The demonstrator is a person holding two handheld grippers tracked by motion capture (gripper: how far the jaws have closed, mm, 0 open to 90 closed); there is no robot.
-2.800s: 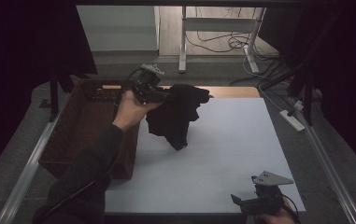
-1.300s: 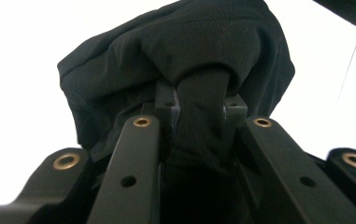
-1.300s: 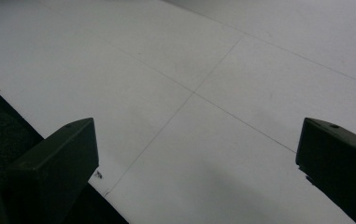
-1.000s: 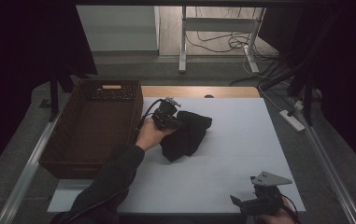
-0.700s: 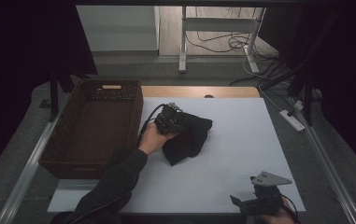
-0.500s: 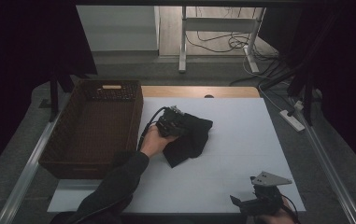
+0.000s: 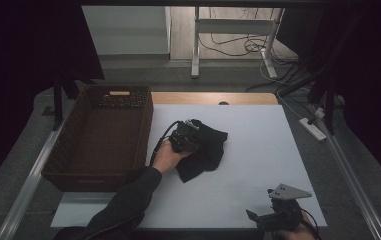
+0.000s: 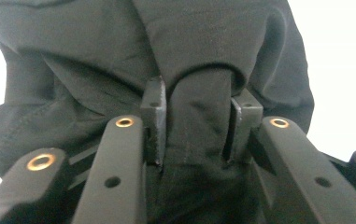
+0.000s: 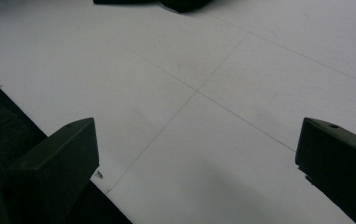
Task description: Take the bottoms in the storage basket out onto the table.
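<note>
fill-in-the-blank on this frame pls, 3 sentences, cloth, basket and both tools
1. The black cloth lies on the white ____.
2. The brown wicker basket holds ____.
3. A fold of cloth sits between the jaws of the ____ tool, while the right tool stands open over bare table.

Missing words: table; nothing; left

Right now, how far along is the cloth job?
Done: the black cloth lies on the white table, out of the wicker basket. In hand: the left tool has just been opening, a fold between its pads. Left: spreading it, probably; the right tool waits open.
</note>
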